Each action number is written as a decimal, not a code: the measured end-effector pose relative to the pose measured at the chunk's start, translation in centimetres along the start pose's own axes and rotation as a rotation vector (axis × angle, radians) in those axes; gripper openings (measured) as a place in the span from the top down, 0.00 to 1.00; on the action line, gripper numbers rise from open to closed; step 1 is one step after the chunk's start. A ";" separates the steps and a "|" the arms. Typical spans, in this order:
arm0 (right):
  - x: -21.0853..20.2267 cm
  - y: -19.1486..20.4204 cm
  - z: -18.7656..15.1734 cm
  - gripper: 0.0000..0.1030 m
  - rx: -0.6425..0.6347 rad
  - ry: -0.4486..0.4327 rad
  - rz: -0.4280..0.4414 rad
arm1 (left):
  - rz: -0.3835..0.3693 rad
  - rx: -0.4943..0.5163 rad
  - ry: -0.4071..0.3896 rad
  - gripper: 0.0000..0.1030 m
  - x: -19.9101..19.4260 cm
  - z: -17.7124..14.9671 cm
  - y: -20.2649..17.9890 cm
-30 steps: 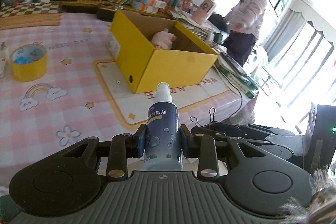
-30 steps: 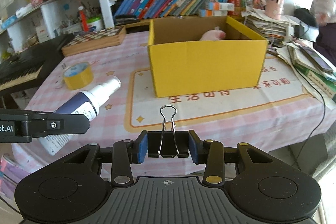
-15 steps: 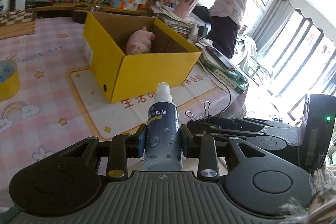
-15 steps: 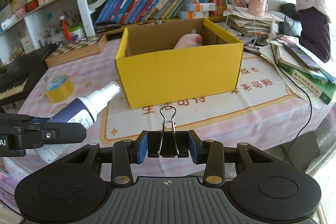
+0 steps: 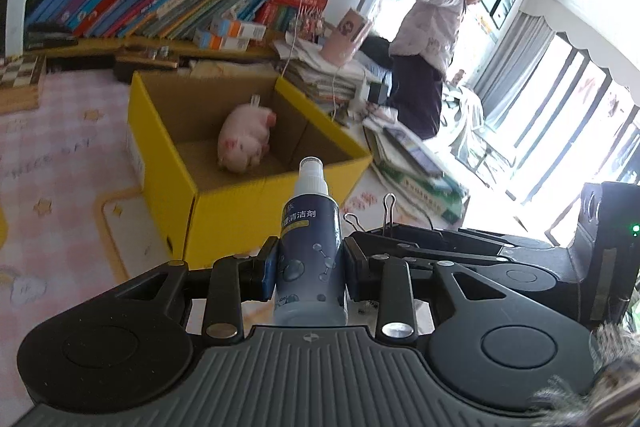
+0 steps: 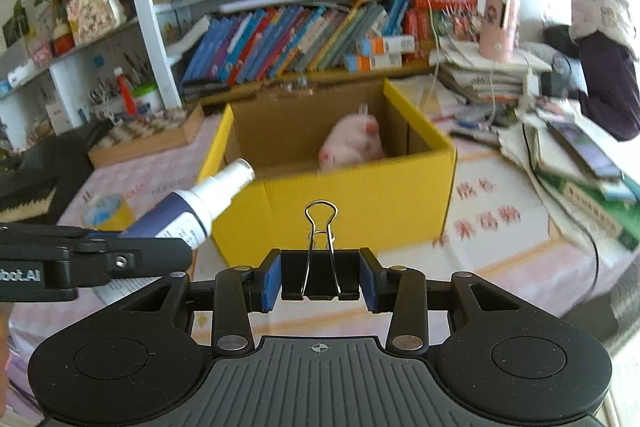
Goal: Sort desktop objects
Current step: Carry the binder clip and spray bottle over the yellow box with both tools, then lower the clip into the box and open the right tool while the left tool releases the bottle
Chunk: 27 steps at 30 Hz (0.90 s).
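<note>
Spray bottle [image 5: 311, 255] (dark blue, white nozzle) is pinched upright in the left gripper [image 5: 308, 269], near the yellow box [image 6: 340, 203]. Just to its right, the right gripper [image 6: 320, 275] pinches a black binder clip [image 6: 320, 273]. Inside the box lies a pink pig toy [image 5: 245, 140].

Each camera sat just behind its own gripper and looked forward and downward along the fingers, near the table's front edge. The left wrist view faced the yellow box [image 5: 256, 195] from its left corner, with the right gripper [image 5: 400, 235] at its right. The right wrist view met the same box [image 6: 336, 203] more squarely; both shared its pink pig toy [image 5: 246, 141], the bookshelf [image 6: 304, 39] and the person [image 6: 600, 11] by the window.
</note>
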State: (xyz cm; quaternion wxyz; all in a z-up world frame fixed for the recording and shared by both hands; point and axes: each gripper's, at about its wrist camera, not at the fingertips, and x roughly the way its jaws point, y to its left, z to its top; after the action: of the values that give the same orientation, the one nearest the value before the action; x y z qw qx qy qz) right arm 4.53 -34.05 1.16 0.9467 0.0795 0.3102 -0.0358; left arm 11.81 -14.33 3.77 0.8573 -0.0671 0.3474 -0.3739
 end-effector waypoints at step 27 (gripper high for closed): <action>15.2 -2.8 9.7 0.62 -0.465 0.168 0.205 | 0.287 0.038 0.054 0.71 14.4 9.6 3.3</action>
State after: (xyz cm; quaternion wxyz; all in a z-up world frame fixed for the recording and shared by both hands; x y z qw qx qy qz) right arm 22.10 -38.78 -0.50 0.9091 -0.1064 0.3780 0.1391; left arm 26.80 -23.27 1.88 0.8935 0.0096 0.3691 -0.2558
